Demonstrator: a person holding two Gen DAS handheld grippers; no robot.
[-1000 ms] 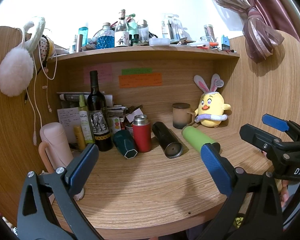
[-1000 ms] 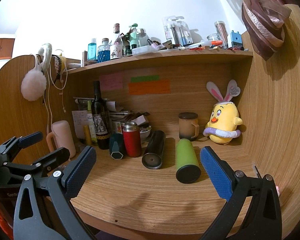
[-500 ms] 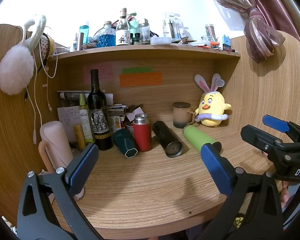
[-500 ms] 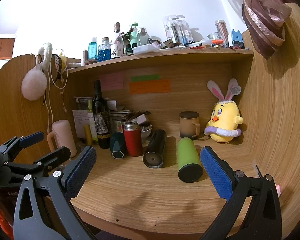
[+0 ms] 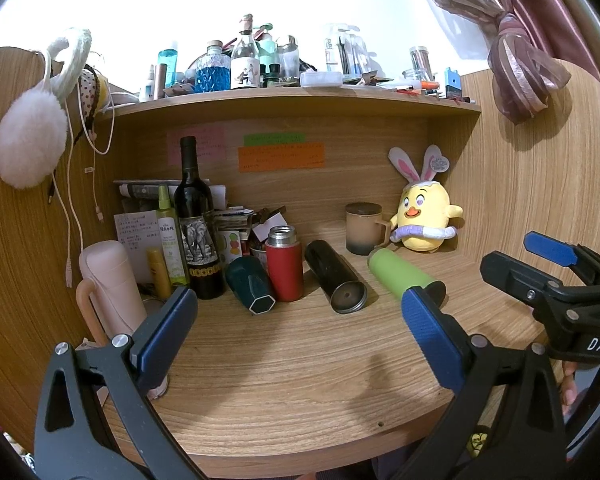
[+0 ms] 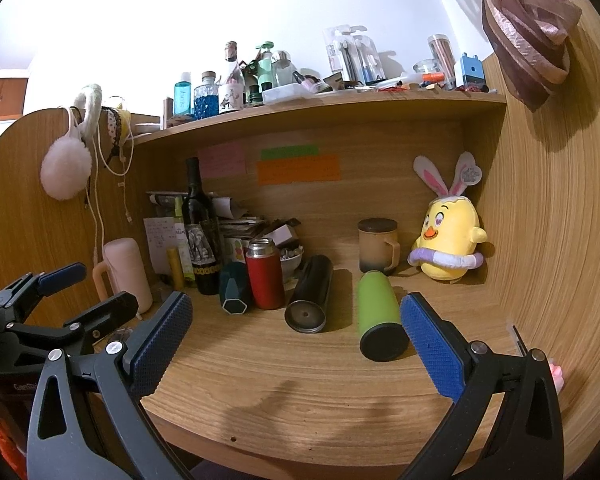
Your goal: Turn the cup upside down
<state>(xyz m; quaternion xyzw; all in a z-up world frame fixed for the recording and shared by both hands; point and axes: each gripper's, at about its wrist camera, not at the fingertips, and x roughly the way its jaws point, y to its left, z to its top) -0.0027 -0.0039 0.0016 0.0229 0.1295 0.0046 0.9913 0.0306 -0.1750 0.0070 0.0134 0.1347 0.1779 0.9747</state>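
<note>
Left wrist view: the left gripper (image 5: 296,320) hangs with jaws apart at the bottom of the frame; the green cup (image 5: 400,274) lies on its side just above its right pad.

Right wrist view: the right gripper (image 6: 296,326), jaws spread, sits low; the green cup (image 6: 378,320) lies beside its right pad on the desk (image 6: 300,400).

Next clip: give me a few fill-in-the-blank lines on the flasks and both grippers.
1. The green flask lies on its ____.
2. The red flask stands ____.
3. Both the left gripper and the right gripper are ____ and hold nothing.
4. The mug stands beside the yellow ____.

Missing words: side; upright; open; chick
</note>
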